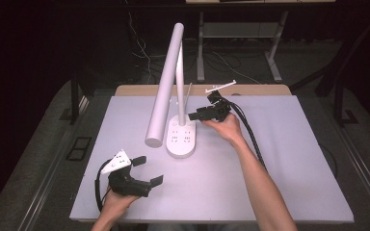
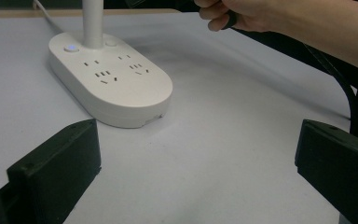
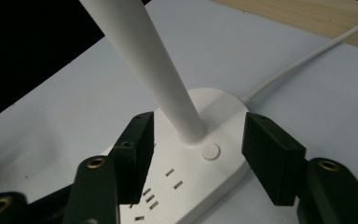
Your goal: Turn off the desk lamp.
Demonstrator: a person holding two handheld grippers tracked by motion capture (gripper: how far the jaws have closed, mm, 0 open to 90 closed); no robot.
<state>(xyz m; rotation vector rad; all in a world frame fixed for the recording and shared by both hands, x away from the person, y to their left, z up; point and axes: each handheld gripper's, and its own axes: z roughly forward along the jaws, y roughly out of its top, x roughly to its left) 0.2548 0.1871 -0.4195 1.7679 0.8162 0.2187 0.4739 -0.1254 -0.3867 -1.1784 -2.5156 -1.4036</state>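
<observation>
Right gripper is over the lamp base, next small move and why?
Probably ease the right gripper down a little toward the round button on the lamp base. Its jaws stand open astride the lamp stem, with the button just beyond, untouched. The left gripper rests open, well clear.

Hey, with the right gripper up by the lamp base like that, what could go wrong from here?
1. The right gripper hangs open over the lamp base, its jaws either side of the stem; a sideways nudge might tip the tall lamp.
2. A jaw sits near the round button and could press it by accident.
3. The lamp's cord trails off behind and might snag if the base slides.
</observation>
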